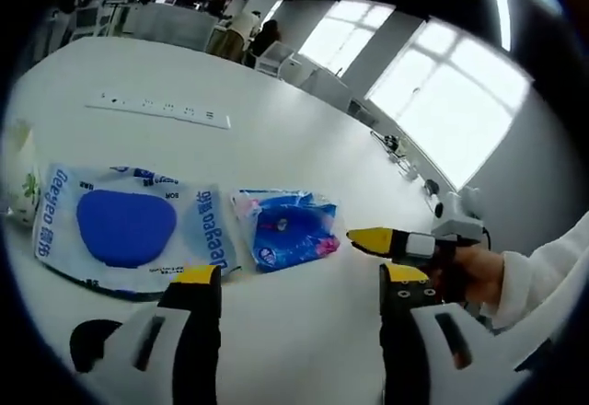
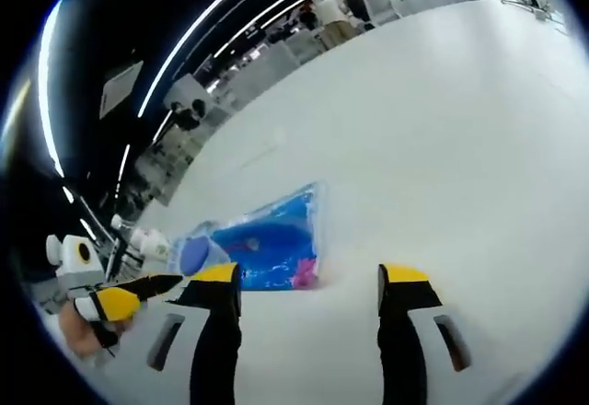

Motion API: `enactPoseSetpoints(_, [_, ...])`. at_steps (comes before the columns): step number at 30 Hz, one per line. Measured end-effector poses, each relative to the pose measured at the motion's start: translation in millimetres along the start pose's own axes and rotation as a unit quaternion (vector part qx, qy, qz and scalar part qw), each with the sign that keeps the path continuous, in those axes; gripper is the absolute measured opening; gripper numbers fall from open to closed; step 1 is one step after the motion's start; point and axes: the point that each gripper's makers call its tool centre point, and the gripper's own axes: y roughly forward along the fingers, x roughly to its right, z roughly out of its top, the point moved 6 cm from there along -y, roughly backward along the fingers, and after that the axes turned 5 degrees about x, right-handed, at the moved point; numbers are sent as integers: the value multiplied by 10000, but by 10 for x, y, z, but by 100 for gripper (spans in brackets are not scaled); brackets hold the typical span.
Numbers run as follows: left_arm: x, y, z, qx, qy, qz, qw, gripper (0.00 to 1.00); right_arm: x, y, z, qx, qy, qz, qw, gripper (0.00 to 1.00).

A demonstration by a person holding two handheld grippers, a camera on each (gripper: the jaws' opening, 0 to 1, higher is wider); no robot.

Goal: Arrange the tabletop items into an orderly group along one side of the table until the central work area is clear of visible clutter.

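Packets, a large blue one (image 1: 124,228) and a small one (image 1: 287,228), lie side by side on the surface (image 1: 276,138); with both tongs (image 1: 302,285) (image 2: 308,281) wide and empty, I'd pinch the small packet's edge flat.

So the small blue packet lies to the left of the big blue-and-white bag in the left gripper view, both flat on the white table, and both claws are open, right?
Not quite. In the left gripper view the small blue packet lies to the right of the big blue-and-white bag, not the left. The rest holds: both lie flat on the white table, and the left claw and right claw are open.
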Motion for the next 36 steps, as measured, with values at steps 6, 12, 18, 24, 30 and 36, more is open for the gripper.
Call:
enactPoseSetpoints(6, [-62, -140, 50, 287, 46, 342, 9990, 100, -199, -154, -10, 248, -340, 305, 9986, 75])
enactPoseSetpoints(12, [-78, -280, 18, 333, -2, 373, 9987, 99, -257, -276, -95, 234, -354, 379, 9984, 76])
enactPoseSetpoints(18, [-70, -419, -6, 408, 137, 435, 9981, 100, -273, -411, -136, 235, -430, 328, 9983, 75])
enactPoseSetpoints(24, [-72, -509, -62, 393, 121, 473, 9980, 100, -293, -535, -163, 325, -395, 330, 9981, 76])
enactPoseSetpoints(30, [-45, -616, -115, 379, 154, 513, 9978, 100, -304, -631, -246, 316, -290, 360, 9984, 75])
enactPoseSetpoints(36, [-84, -759, -231, 364, 117, 620, 9973, 100, -313, -688, -372, 215, -226, 358, 9989, 74])
